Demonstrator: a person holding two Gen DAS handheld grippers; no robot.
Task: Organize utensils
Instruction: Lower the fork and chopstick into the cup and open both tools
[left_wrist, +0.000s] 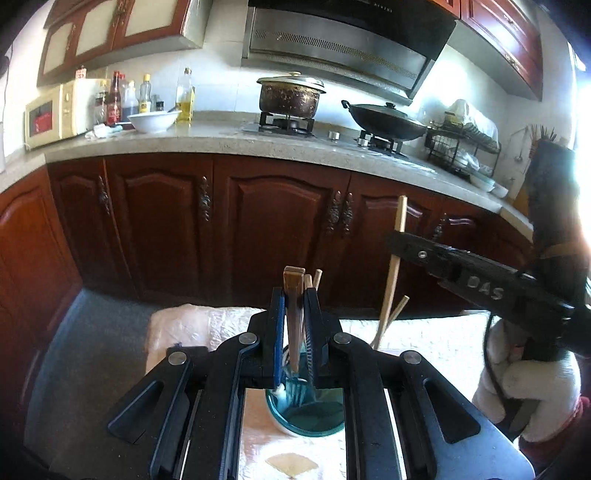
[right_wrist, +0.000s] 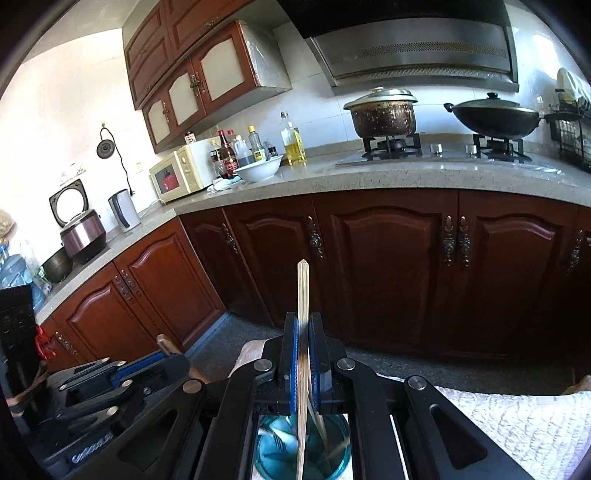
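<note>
In the left wrist view my left gripper (left_wrist: 294, 295) is shut on a brown wooden-handled utensil (left_wrist: 293, 284) that stands upright in a blue glass cup (left_wrist: 306, 410). Other chopstick ends (left_wrist: 317, 277) stick up behind it. My right gripper (right_wrist: 303, 328) is shut on a pale bamboo chopstick (right_wrist: 303, 288), held upright with its lower end in the same blue cup (right_wrist: 303, 454). The left view shows that chopstick (left_wrist: 400, 214) in the right gripper's black finger (left_wrist: 410, 249), and another chopstick (left_wrist: 397, 312) leaning in the cup. The left gripper also shows in the right wrist view (right_wrist: 162, 363).
The cup stands on a white quilted cloth (left_wrist: 192, 325) over a low table. Behind are dark red cabinet doors (left_wrist: 273, 221), a stone counter (left_wrist: 207, 140) with a stove, pot (left_wrist: 290, 96), wok (left_wrist: 386, 118), white bowl (left_wrist: 153, 121), bottles and microwave (left_wrist: 55, 112).
</note>
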